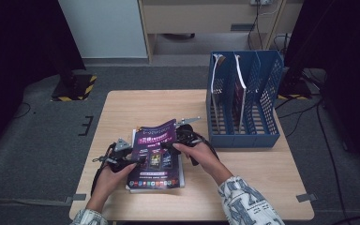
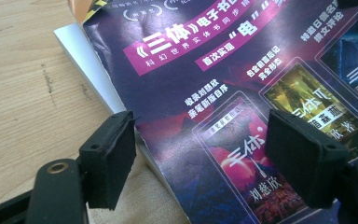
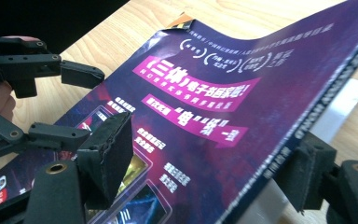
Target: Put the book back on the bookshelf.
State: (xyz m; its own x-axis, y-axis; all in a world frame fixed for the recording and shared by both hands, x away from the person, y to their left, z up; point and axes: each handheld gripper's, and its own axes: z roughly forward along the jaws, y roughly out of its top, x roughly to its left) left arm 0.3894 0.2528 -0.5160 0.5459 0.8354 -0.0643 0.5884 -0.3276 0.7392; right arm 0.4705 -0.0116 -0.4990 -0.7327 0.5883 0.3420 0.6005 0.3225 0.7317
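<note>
The left gripper (image 1: 130, 161) is sitting at the magazine's (image 1: 155, 154) near left edge, its jaws standing apart, one over the cover and one over the bare table (image 1: 136, 105) beside it; the left gripper view does not show either pad pressing. The right gripper (image 1: 172, 146) is straddling the magazine's right edge, one pad on the cover and the other under the spine, lifting that side so the far corner is curling up. The magazine is lying on a white book (image 1: 180, 176) near the table's front middle. Farther back right, a blue file rack (image 1: 243, 98) is standing with two items in its slots.
</note>
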